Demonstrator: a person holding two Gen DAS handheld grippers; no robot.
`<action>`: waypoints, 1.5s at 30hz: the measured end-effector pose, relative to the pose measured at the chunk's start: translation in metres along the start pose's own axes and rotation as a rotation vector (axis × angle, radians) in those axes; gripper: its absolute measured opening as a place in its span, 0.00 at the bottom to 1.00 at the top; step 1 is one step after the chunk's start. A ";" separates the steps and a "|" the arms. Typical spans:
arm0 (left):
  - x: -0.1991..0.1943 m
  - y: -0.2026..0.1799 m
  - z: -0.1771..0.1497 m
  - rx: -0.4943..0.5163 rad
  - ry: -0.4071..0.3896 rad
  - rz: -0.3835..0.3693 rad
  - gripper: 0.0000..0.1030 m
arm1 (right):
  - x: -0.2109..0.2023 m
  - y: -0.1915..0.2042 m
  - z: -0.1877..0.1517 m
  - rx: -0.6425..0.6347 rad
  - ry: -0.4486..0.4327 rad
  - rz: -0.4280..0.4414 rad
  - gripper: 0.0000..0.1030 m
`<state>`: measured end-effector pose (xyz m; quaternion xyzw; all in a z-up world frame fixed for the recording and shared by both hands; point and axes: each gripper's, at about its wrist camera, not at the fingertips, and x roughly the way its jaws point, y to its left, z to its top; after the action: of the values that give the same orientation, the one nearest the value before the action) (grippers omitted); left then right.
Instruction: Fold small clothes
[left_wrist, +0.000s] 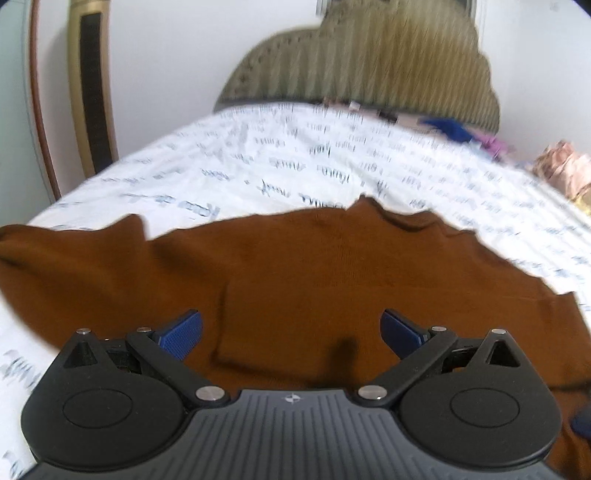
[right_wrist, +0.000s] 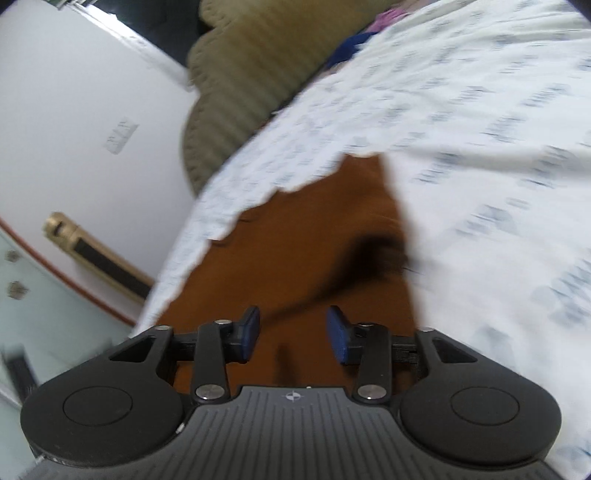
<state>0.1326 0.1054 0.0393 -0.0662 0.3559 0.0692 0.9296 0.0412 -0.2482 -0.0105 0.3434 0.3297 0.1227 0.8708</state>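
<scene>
While both views are smeared by blur, the left gripper (left_wrist: 291, 334) plainly has its blue pads (left_wrist: 183, 334) spread wide, with nothing between them but brown cloth lying lower down. It holds nothing. The right gripper (right_wrist: 291, 334) stands partly open, its pads (right_wrist: 249, 334) facing each other across a narrow gap, and nothing is pinched there either; whether either tool touches the cloth cannot be told.

Under and ahead of both grippers lies the brown garment (left_wrist: 295, 266), spread flat on the bed (left_wrist: 258, 155). In the left view it runs across the bed's near edge, its far border ragged against the sheet, and one sleeve (left_wrist: 74, 251) reaches toward the bed's left edge. A straight seam or fold line crosses the cloth just ahead of the left pad. In the right view the garment (right_wrist: 295, 240) narrows away from the gripper toward the middle of the bed, and a dark, blurred streak (right_wrist: 365, 254) lies over it near its right border; what that streak is cannot be made out.

The bed wears a white sheet printed with grey-blue marks. At its far end stands a padded, ribbed headboard (left_wrist: 388, 55), olive in colour. Near the far right corner sit blue and purple cloths (left_wrist: 469, 136), and a pinkish bundle (left_wrist: 565, 170) lies at the right edge. A gold-framed panel (left_wrist: 90, 92) stands against the white wall beyond the bed's left edge.
</scene>
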 end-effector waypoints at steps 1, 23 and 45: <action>0.012 -0.005 0.003 0.012 0.015 0.010 1.00 | 0.001 -0.002 -0.002 -0.001 -0.001 -0.005 0.28; 0.044 -0.011 -0.003 0.094 0.032 0.111 1.00 | 0.036 -0.004 0.029 0.018 -0.257 -0.324 0.00; 0.022 0.020 0.003 0.119 0.058 0.089 1.00 | 0.027 0.047 0.078 -0.089 0.079 0.006 0.18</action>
<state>0.1470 0.1273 0.0255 0.0029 0.3887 0.0872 0.9172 0.1133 -0.2425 0.0509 0.3003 0.3571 0.1531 0.8711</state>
